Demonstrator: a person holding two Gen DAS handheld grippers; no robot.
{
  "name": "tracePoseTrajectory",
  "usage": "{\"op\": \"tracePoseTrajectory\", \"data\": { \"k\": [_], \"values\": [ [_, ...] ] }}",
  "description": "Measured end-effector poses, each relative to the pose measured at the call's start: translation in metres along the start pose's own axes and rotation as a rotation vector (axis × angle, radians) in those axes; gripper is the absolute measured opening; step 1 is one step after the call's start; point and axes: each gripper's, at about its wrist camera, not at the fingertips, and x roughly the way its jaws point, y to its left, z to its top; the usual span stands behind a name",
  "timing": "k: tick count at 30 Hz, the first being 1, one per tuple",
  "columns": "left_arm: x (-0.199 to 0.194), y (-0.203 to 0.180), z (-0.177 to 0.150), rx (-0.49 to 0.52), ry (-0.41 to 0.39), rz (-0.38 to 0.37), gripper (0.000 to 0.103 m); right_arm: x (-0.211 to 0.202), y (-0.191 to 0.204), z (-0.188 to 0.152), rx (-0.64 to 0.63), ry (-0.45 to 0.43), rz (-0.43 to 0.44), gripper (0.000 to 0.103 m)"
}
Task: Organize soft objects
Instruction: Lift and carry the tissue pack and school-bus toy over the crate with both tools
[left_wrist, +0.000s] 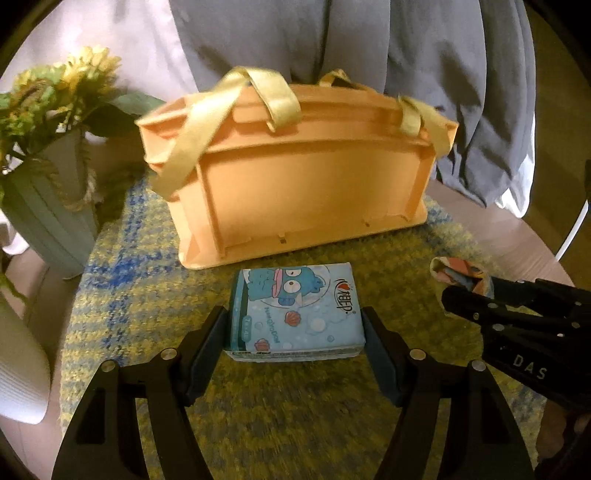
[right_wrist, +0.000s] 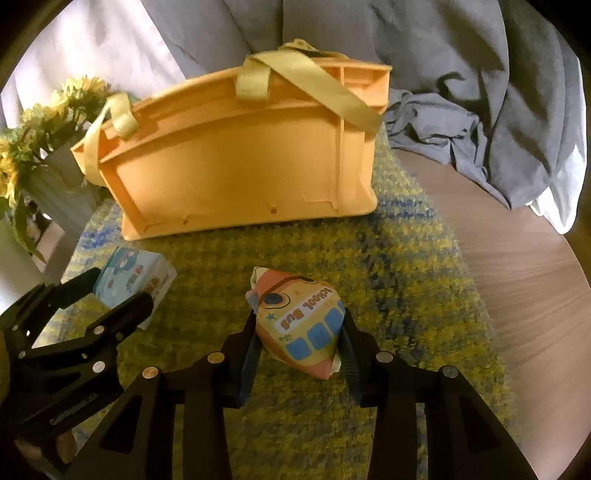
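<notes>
Item: tissue pack (left_wrist: 295, 310), flat on the yellow-blue mat (left_wrist: 147, 295), between the left gripper (left_wrist: 295, 332) fingers, which touch or nearly touch its sides. Item: school-bus pouch (right_wrist: 299, 325), squeezed in the right gripper (right_wrist: 299, 336). We would grip mid-body and lift level. Container: orange basket (right_wrist: 236, 166); contents hidden from us.

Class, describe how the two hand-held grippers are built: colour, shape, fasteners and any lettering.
Both the left hand-held gripper and right hand-held gripper are matte black, with angular cut-out arms, round silver rivets and flat dark pads. The right one's side carries pale "DAS" lettering.
</notes>
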Motion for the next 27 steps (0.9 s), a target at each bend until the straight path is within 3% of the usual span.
{"op": "tracePoseTrajectory", "data": {
  "k": [11,27],
  "values": [
    [-0.049,0.002,0.008,-0.035,-0.084,0.047,0.071,-0.044,0.011,0.009,-0.026,-0.093,0.04,0.04],
    [-0.128,-0.005,0.024,-0.047,-0.274,0.103,0.071,-0.119,0.021,0.026,-0.073,-0.291,0.091,0.04]
  ]
}}
